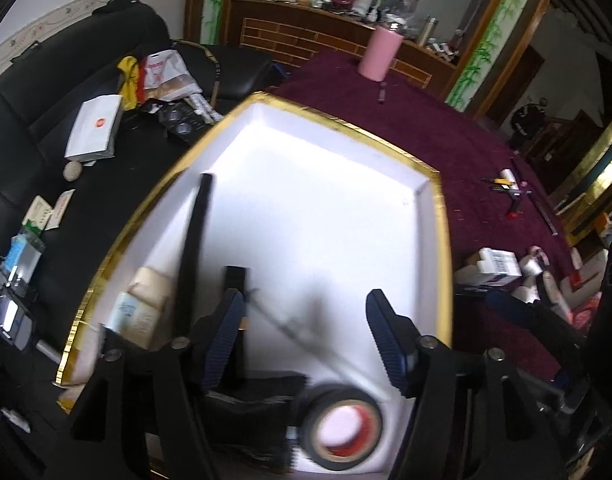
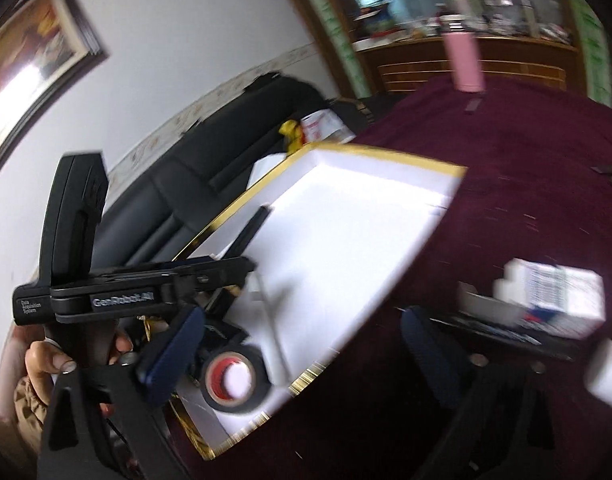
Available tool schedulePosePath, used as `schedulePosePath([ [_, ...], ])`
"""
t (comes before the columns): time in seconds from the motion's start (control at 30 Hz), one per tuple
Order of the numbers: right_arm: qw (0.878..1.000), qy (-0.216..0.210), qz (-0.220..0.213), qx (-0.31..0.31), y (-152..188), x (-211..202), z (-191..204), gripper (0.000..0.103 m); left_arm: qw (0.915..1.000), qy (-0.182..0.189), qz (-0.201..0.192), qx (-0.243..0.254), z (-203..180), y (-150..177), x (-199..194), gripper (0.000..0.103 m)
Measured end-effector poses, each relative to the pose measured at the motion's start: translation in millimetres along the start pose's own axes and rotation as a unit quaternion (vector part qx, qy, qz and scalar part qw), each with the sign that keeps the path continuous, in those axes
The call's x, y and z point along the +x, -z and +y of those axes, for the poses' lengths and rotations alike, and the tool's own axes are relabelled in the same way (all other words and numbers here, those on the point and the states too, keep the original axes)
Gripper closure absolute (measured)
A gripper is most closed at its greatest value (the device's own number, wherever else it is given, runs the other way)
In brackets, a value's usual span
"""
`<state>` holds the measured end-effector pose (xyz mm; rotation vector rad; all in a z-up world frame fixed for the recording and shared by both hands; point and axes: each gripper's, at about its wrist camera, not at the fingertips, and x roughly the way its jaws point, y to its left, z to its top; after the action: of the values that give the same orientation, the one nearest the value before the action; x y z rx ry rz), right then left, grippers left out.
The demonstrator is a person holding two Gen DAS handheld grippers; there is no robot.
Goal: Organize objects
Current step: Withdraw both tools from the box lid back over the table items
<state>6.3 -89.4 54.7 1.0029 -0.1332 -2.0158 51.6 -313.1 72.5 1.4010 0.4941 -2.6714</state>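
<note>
Hovering with both tongs, left and right, apart and empty, the risk is snagging the tape roll (near the white box's edge); a careless sweep could knock it out.

Your left claw points steeply down, its ridged blue pads spread apart with nothing pressed between them. Your right claw is angled down too, jaws at their widest and empty. In the right view, your left hand wraps the black grip of the left claw.
</note>
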Motion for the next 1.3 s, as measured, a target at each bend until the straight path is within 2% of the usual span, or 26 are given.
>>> schedulePosePath([
  [0.17,0.998,0.030,-0.031,0.054,14,-46,-35,0.000,0.9967,0.070,0.030,0.027,-39,5,7,0.033],
  [0.27,0.994,0.049,-0.041,0.086,29,-71,-57,0.000,0.9922,0.092,0.051,0.067,-74,9,16,0.033],
  [0.43,0.987,0.080,-0.044,0.131,53,-98,-90,0.000,0.9795,0.107,0.074,0.154,-133,23,30,0.033],
  [0.6,0.979,0.099,-0.058,0.167,66,-122,-115,0.000,0.9700,0.115,0.087,0.195,-167,24,45,0.033],
  [0.77,0.975,0.105,-0.075,0.181,71,-139,-125,0.000,0.9637,0.097,0.085,0.233,-186,18,63,0.033],
  [0.87,0.974,0.103,-0.082,0.186,71,-143,-128,0.000,0.9635,0.059,0.094,0.243,-186,12,80,0.033],
  [1.0,0.972,0.100,-0.085,0.194,74,-144,-133,0.000,0.9608,0.028,0.106,0.254,-185,7,97,0.033],
  [1.03,0.971,0.100,-0.086,0.197,74,-145,-134,0.000,0.9579,0.020,0.108,0.265,-187,8,100,0.033],
  [1.13,0.970,0.100,-0.085,0.203,75,-144,-138,0.000,0.9529,0.035,0.139,0.267,-190,9,107,0.034],
  [1.17,0.970,0.101,-0.086,0.205,76,-144,-140,0.000,0.9516,0.042,0.145,0.267,-192,12,107,0.037],
  [1.23,0.969,0.100,-0.087,0.208,77,-145,-142,0.000,0.9479,0.038,0.144,0.282,-197,19,104,0.045],
  [1.3,0.968,0.101,-0.088,0.212,78,-145,-144,0.000,0.9453,0.027,0.140,0.293,-201,28,99,0.047],
])
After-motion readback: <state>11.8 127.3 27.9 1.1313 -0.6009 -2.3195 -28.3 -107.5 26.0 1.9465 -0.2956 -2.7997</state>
